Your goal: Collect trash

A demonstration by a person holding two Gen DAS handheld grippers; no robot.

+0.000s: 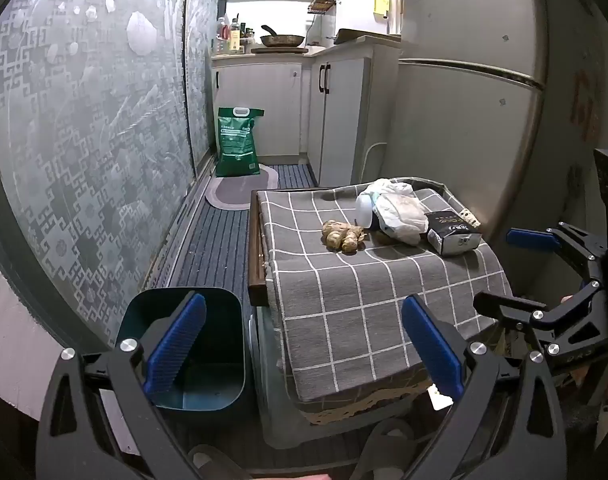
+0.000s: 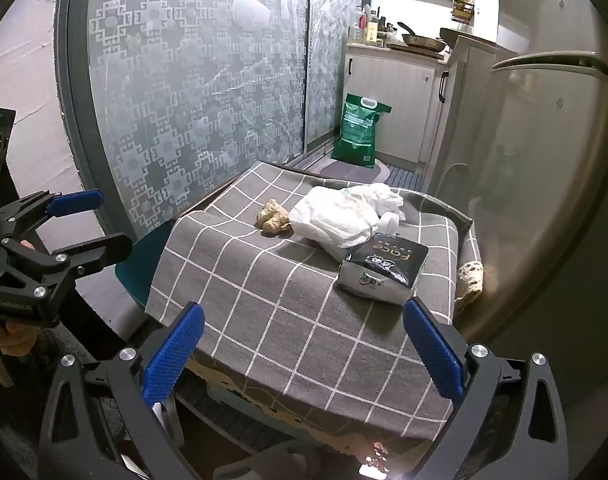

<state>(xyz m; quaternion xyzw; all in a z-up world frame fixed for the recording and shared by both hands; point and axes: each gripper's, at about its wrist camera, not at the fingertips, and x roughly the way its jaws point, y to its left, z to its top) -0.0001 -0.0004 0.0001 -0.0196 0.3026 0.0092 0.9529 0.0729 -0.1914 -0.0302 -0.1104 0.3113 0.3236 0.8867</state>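
A low table with a grey checked cloth [image 1: 344, 280] [image 2: 287, 304] carries a piece of ginger [image 1: 342, 235] [image 2: 272, 218], a crumpled white plastic bag [image 1: 400, 216] [image 2: 344, 218], a white bottle [image 1: 364, 210] half hidden by the bag, and a black-and-white tissue pack [image 1: 452, 232] [image 2: 384, 270]. A dark teal bin [image 1: 195, 352] stands open on the floor left of the table. My left gripper [image 1: 304, 352] is open and empty, above the bin and the table's near edge. My right gripper [image 2: 304, 354] is open and empty, short of the tissue pack.
A frosted patterned glass door [image 1: 95, 152] runs along the left. A fridge [image 1: 464, 100] stands right of the table. A green sack [image 1: 237, 142] and an oval mat [image 1: 239, 192] lie on the floor before white cabinets [image 1: 263, 104].
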